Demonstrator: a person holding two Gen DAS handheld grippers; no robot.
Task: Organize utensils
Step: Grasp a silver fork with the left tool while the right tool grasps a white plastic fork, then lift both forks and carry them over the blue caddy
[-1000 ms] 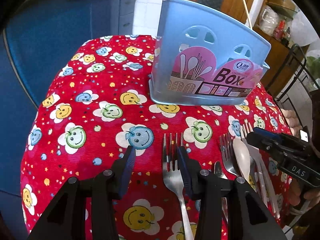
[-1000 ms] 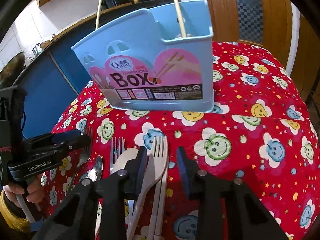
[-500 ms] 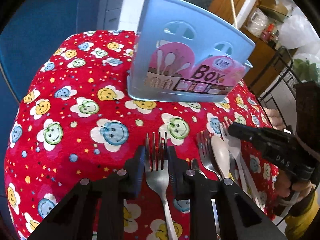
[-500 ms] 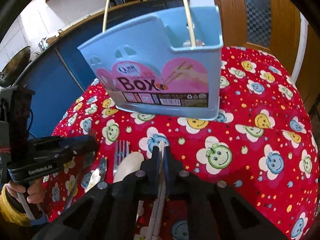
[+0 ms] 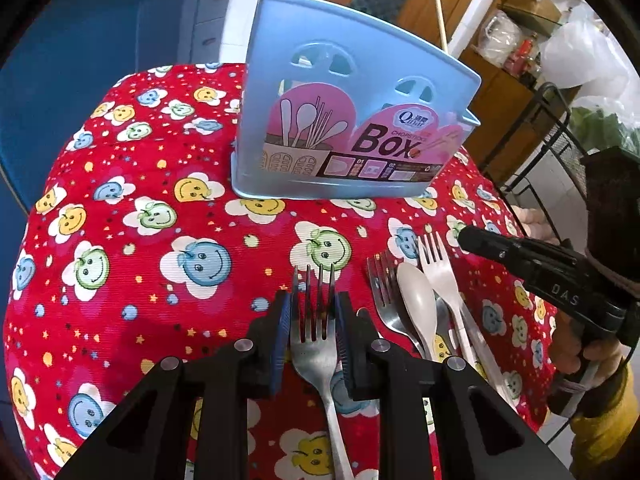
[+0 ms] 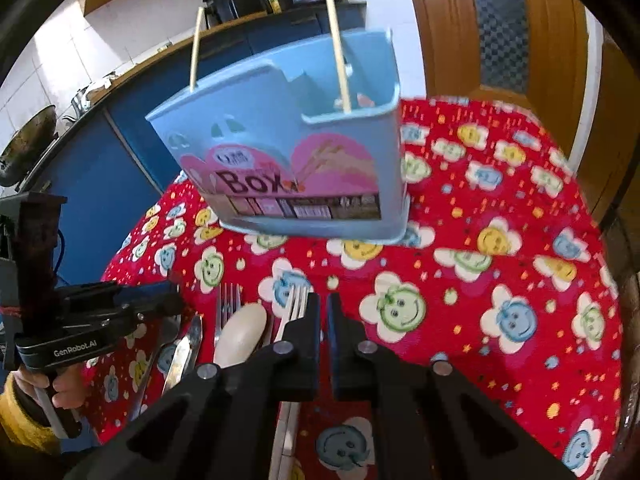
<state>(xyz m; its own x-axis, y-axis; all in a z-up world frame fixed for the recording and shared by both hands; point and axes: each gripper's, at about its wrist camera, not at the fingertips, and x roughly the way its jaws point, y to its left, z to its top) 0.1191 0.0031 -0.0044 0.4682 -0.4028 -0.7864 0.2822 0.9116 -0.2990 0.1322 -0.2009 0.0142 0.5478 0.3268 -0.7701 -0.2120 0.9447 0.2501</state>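
A light blue utensil box [image 5: 352,120] [image 6: 296,152] stands at the back of the red smiley tablecloth [image 5: 132,240], with chopsticks [image 6: 340,60] sticking out of it. My left gripper [image 5: 312,312] is shut on the head of a metal fork [image 5: 316,340], its blue pads pressing both sides of the tines. To its right lie another metal fork [image 5: 382,284], a white spoon [image 5: 416,304] and a white fork [image 5: 438,276]. My right gripper [image 6: 323,312] is shut with nothing visible between its pads. The white fork [image 6: 295,300] lies just left of its left finger.
A butter knife [image 6: 184,356] lies left of the white spoon [image 6: 242,332]. A blue cabinet [image 5: 100,60] stands behind the table, a black wire rack [image 5: 556,140] to the right, and a wooden door [image 6: 500,28] beyond. A person's hands in yellow sleeves hold both gripper handles.
Both grippers have closed. The left one shut onto the metal fork's head. The right one shut around the white fork, which now shows beside its left finger.
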